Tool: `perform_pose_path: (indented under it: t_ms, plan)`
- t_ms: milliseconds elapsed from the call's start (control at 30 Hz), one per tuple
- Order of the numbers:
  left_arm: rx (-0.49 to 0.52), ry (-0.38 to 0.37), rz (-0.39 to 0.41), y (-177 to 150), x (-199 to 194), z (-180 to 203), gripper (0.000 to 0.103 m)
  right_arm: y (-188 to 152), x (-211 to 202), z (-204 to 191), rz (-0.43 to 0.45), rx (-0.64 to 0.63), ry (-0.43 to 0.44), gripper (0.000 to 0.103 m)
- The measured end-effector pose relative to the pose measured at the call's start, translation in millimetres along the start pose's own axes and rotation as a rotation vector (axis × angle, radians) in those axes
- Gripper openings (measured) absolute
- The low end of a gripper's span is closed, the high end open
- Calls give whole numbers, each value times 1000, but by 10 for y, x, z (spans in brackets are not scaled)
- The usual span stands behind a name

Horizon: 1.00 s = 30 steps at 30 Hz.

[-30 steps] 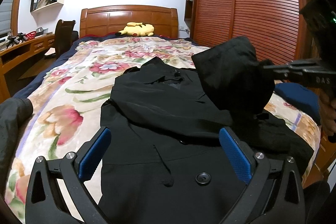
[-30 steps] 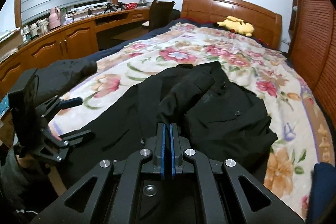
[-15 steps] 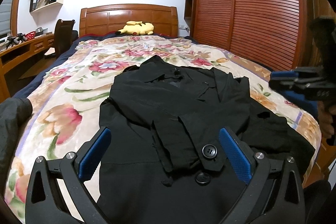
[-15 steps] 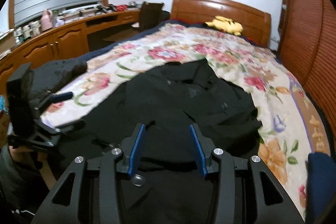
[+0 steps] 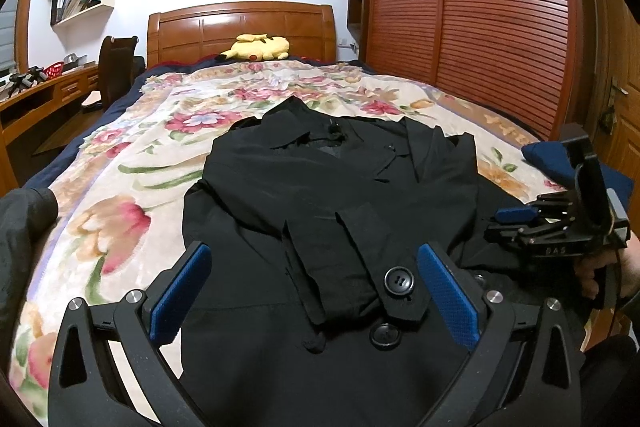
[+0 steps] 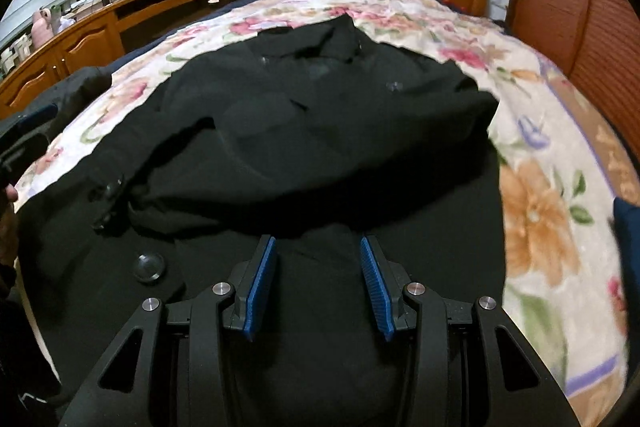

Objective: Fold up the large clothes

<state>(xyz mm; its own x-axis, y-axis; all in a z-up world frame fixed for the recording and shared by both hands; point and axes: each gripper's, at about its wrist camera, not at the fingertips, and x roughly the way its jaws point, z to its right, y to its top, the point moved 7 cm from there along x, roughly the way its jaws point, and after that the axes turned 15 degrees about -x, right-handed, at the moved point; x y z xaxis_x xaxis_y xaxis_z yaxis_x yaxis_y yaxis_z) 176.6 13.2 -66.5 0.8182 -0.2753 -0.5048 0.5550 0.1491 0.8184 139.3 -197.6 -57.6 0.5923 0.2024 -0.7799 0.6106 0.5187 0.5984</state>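
A large black coat (image 5: pixel 320 195) lies flat on the floral bedspread (image 5: pixel 120 195), collar toward the headboard. Its right sleeve (image 5: pixel 352 259) is folded across the chest, the buttoned cuff ending near the front buttons. My left gripper (image 5: pixel 316 291) is open and empty, just above the coat's lower front. My right gripper (image 6: pixel 318 283) is open and empty, low over the coat (image 6: pixel 320 131) near its right side; it also shows in the left wrist view (image 5: pixel 516 223) at the right bed edge.
A yellow plush toy (image 5: pixel 256 47) lies by the wooden headboard (image 5: pixel 240 23). A slatted wardrobe (image 5: pixel 480 7) lines the right side. A desk and chair (image 5: pixel 116 67) stand on the left. A dark blue item (image 5: pixel 548 155) lies at the bed's right edge.
My right gripper let go of the sleeve, which dropped folded across the coat's chest. It opened, drew back and sank low toward the coat's right side. My left gripper stayed open in place.
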Motion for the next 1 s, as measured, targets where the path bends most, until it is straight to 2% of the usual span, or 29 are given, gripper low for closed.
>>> perform_pose_path:
  t_ms: [267, 500, 567, 667, 733, 1000]
  plan:
    - [10, 15, -47, 11, 94, 5, 103, 89, 157, -285, 9, -32, -41, 45]
    - [6, 23, -86, 153, 229, 21, 102, 68, 189, -274, 29, -27, -34, 45]
    - [15, 42, -106, 169, 315, 13, 98, 83, 194, -303, 32, -31, -34, 45]
    - [12, 63, -152, 190, 495, -13, 91, 88, 206, -337, 37, -39, -34, 45]
    - [-3, 65, -192, 190, 628, -28, 85, 12, 139, -225, 46, -38, -28, 45]
    - [-67, 82, -340, 46, 1072, -94, 84, -111, -4, -94, 57, -33, -16, 45]
